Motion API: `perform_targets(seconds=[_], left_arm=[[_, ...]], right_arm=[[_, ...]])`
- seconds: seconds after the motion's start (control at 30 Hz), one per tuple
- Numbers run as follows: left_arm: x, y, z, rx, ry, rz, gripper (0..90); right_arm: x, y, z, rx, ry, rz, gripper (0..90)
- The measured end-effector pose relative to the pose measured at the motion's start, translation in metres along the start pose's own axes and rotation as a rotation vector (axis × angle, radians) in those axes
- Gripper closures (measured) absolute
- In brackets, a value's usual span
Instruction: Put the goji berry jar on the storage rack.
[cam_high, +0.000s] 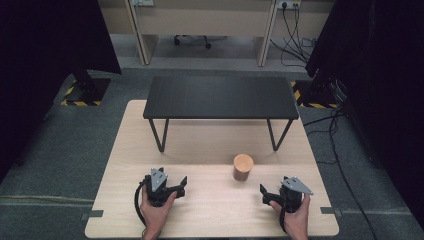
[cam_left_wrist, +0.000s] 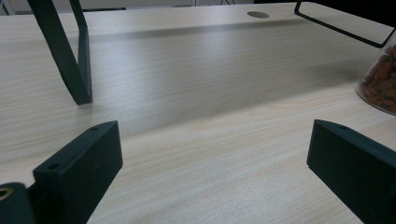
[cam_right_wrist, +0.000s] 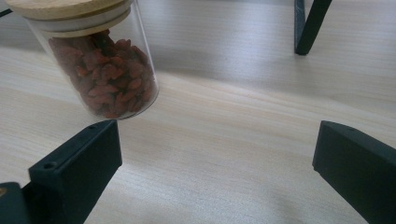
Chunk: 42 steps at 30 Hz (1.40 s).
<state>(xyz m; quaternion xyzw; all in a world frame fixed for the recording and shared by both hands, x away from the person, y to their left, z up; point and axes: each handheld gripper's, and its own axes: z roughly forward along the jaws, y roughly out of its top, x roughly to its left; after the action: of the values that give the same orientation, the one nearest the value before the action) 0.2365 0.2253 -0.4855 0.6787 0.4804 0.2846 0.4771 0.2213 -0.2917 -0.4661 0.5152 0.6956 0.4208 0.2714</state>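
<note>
A glass jar (cam_high: 243, 167) with a wooden lid stands upright on the light wood table (cam_high: 210, 210), right of centre. It holds dried red berries. The jar (cam_right_wrist: 100, 65) appears close ahead to the upper left in the right gripper view, and the jar's side (cam_left_wrist: 380, 79) sits at the right edge of the left gripper view. My left gripper (cam_high: 183, 186) rests near the table's front, left of the jar, open with nothing between its jaws (cam_left_wrist: 215, 154). My right gripper (cam_high: 263, 195) lies to the jar's front right, also open and apart from the jar (cam_right_wrist: 215, 158).
A low black shelf (cam_high: 220, 97) on thin metal legs spans the back of the table, just behind the jar. One leg (cam_left_wrist: 77, 60) stands ahead of my left gripper and another leg (cam_right_wrist: 308, 23) ahead of my right. Cables (cam_high: 335, 150) trail on the floor at the right.
</note>
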Motion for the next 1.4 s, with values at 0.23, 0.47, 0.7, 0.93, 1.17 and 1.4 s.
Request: perform_targets(seconds=[0.23, 0.47, 0.7, 0.93, 1.17, 1.4], left_arm=[[0.0, 0.0, 0.0, -0.001, 0.0, 0.001, 2.7], [0.0, 0.0, 0.0, -0.002, -0.001, 0.0, 2.7], [0.0, 0.0, 0.0, -0.001, -0.002, -0.001, 2.7], [0.0, 0.0, 0.0, -0.002, -0.001, -0.001, 2.7], [0.0, 0.0, 0.0, -0.001, -0.001, 0.0, 2.7], [0.0, 0.0, 0.0, -0.002, 0.0, 0.0, 2.6]], right_arm=[[-0.002, -0.001, 0.0, -0.004, 0.005, 0.008, 1.3], [-0.004, -0.002, -0.001, -0.012, 0.028, -0.011, 1.4], [-0.008, -0.006, -0.003, -0.031, 0.088, -0.066, 1.8], [-0.009, -0.007, -0.002, -0.039, 0.142, -0.103, 2.9], [-0.013, -0.007, -0.002, -0.042, 0.164, -0.111, 2.9], [-0.011, -0.005, 0.005, -0.051, 0.204, -0.133, 3.2]])
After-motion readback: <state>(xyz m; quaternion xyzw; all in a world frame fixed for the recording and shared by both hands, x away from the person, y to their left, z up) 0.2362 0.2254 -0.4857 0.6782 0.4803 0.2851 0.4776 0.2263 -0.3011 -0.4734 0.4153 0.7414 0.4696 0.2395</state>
